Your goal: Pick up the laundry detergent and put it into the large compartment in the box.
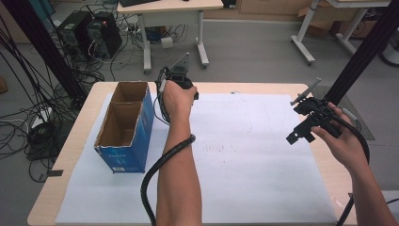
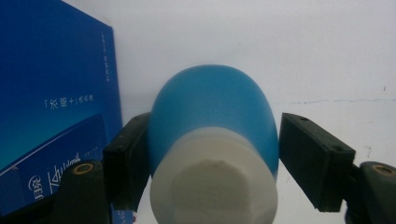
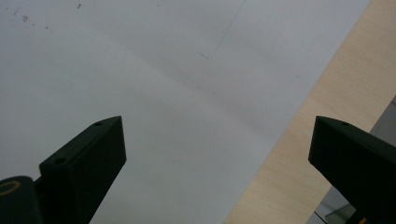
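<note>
One blue bottle (image 2: 212, 112) with a matte, rounded body and a white ribbed cap (image 2: 212, 186) sits between the jaws of the left gripper (image 2: 212, 154). Its cap end points back at the camera, long axis running away along the jaws. One jaw touches it; the other stands just off. A glossy blue box (image 2: 51, 93) lies just beside it. From above, the left hand (image 1: 178, 96) covers the bottle beside the box's open cardboard compartments. The right gripper (image 3: 217, 163) hangs wide open and empty over white paper (image 3: 140, 70) at the wooden table (image 3: 327, 84) edge.
</note>
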